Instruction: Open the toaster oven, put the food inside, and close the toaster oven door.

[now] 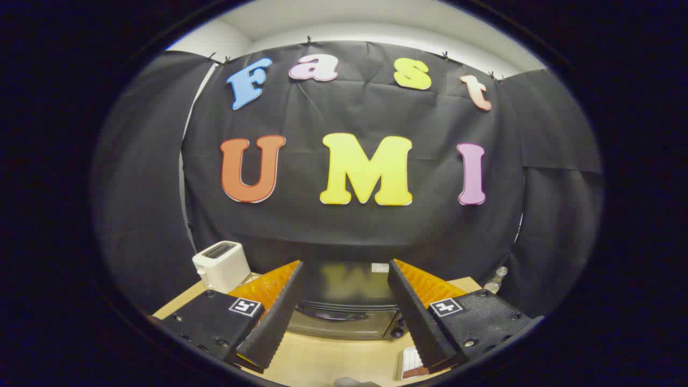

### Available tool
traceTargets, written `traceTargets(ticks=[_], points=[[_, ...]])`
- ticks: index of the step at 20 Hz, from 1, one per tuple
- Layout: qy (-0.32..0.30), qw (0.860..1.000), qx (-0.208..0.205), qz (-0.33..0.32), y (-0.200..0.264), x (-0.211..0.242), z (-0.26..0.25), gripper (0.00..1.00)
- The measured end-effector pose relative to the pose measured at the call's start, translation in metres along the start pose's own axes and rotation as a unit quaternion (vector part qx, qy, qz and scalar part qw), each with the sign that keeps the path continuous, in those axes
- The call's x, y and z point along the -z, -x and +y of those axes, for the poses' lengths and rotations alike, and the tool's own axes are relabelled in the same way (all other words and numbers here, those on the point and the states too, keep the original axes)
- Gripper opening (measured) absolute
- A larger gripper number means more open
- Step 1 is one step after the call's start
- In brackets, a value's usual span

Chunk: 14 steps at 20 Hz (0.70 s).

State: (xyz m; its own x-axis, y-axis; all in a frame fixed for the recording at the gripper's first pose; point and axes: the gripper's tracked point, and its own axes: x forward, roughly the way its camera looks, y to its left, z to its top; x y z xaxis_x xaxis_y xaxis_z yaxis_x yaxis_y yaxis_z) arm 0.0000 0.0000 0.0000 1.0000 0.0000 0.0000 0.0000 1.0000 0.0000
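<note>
Step in hand looks like the first one: getting to the oven [344,314] w/ door seemingly shut; the view is too low to be sure. The tool [344,312] is spread wide, holding nothing, and the oven sits at 12 o'clock between and just beyond its fingers on the table [322,360]. Next move prob. calls for dropping lower and hooking the door handle [329,313]. Food: maybe the small item [413,363] at 5 o'clock by the right finger, can't tell. A white toaster [221,265] stands at 10 o'clock. Fingers carry square markers; no readable brand or writing.

white toaster [221,264] on wooden table [333,363], bottle [495,279] at table's far corner
</note>
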Motion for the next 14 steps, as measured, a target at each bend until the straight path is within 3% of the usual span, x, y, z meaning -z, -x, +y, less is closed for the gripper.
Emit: traceTargets(ticks=[7,14], points=[[0.005,0.998,0.001,0.056,-0.071,0.067,0.017,0.99],[0.001,1.0,-0.016,0.019,-0.042,0.045,0.014,0.99]])
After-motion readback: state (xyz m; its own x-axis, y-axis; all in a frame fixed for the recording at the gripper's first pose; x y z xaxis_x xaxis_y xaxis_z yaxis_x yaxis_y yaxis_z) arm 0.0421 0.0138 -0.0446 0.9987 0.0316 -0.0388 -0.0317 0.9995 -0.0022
